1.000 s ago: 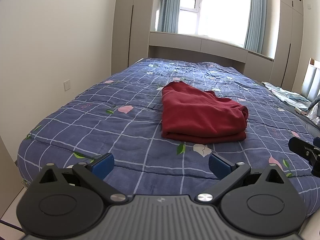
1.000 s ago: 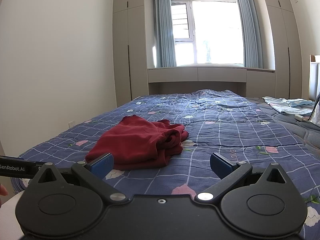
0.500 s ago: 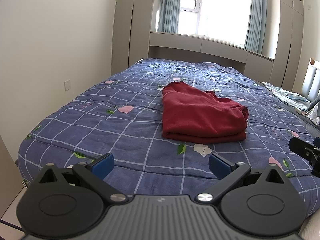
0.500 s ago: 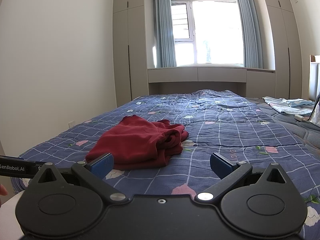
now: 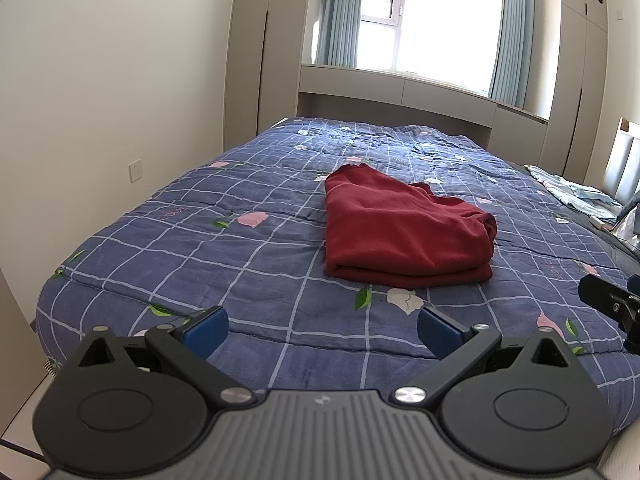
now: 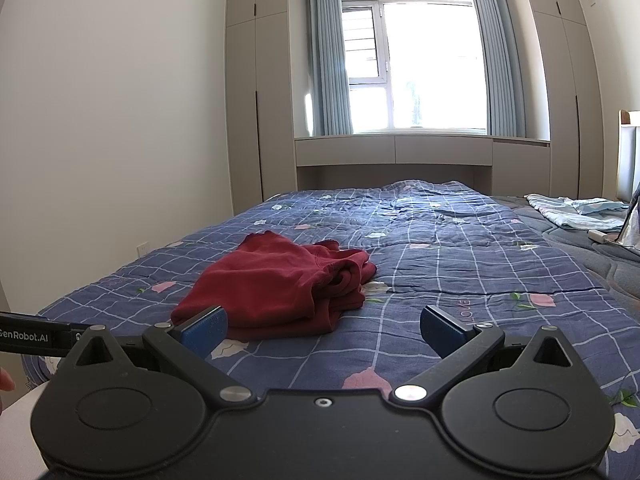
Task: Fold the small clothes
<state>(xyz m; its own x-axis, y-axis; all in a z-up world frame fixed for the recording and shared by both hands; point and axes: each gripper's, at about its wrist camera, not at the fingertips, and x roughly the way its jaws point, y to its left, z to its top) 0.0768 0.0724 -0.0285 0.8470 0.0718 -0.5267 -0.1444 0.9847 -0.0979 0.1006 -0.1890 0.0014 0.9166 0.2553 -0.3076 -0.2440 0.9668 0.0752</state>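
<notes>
I held the left gripper (image 5: 322,326) and the right gripper (image 6: 324,326) at the near edge of the bed (image 5: 248,248), both spread wide with nothing between their fingers. The red garment (image 5: 404,228) lay folded mid-bed, well beyond them, and light blue clothes (image 6: 576,212) sat far right.
</notes>
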